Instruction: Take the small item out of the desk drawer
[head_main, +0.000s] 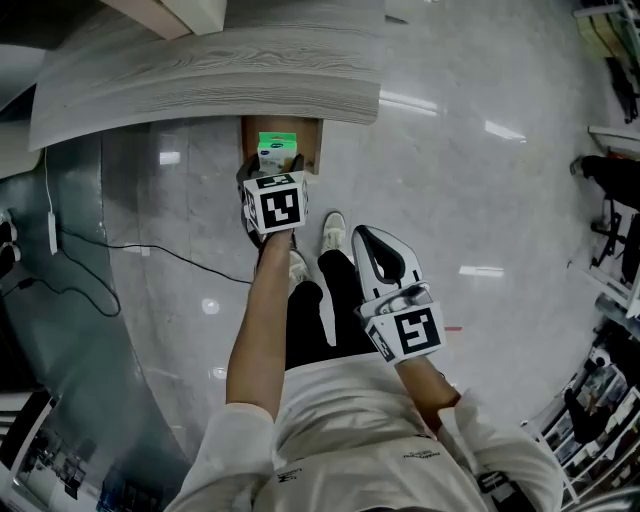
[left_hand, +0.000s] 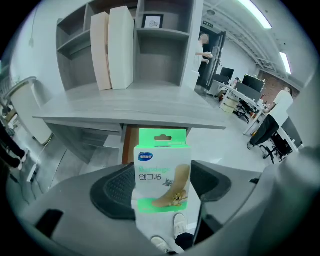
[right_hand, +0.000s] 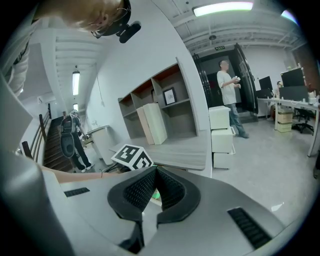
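Pinching the small bandage box (left_hand: 162, 172) between its two fingers (left_hand: 114, 189), the left gripper (head_main: 273, 170) held it upright by its lower half, the green hang tab uppermost and the printed front turned toward the gripper's camera. The dark ribbed pads pressed on the box's left and right sides. From the head view the box (head_main: 277, 152) sat over the brown inside of the open drawer (head_main: 311, 143), which stuck out from under the front edge of the grey bench (head_main: 200, 70); whether the box was fully clear of the drawer could not be told. In the left gripper view the drawer (left_hand: 129, 145) showed just behind and below the box, under the bench top (left_hand: 125, 107).

The right gripper (head_main: 372, 240) hung lower and to the right, well apart from the drawer, above the person's legs. Its fingers (right_hand: 172, 190) were pressed together at the tips with nothing between them.

On the bench stood a shelf unit (left_hand: 165, 55) with two tall pale panels (left_hand: 112, 47) upright in it, side by side. The person's white shoes (head_main: 333, 230) rested on the glossy floor (head_main: 480, 200) in front of the drawer, and a thin black cable (head_main: 150, 247) trailed across the floor to the left. Another person (right_hand: 230, 95) stood by a dark doorway farther off.
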